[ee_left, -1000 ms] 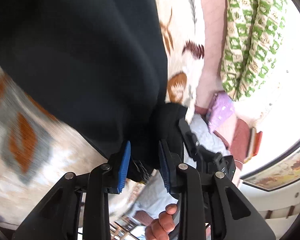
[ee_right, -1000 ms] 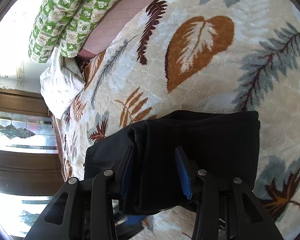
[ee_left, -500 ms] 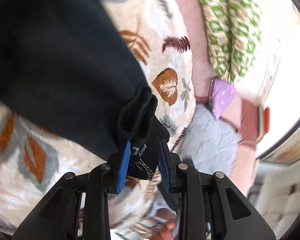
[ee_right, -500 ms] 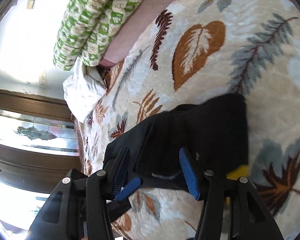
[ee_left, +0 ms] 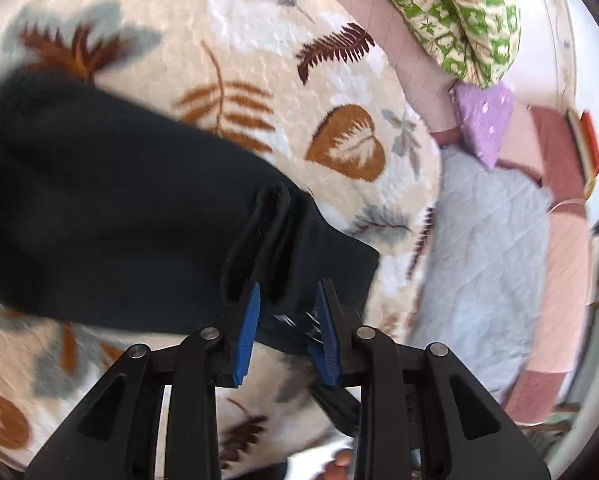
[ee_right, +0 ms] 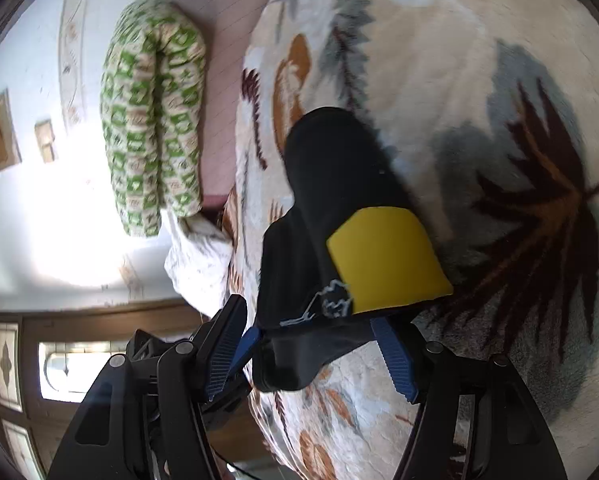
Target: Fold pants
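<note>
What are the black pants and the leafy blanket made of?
The black pants look like soft, matte knit cloth, maybe fleece or jersey: they bunch into thick, dull folds with no shine. The leafy blanket looks like fuzzy plush, judging by its nubbly, furry surface. The exact fibres cannot be told.

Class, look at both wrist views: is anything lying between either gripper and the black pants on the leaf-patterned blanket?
Nothing visible does. The left gripper is already clamped on a bunched edge of the black pants. The right gripper has just been opening, with the pants' yellow-patched end directly between its fingers, over the leaf-patterned blanket.
</note>
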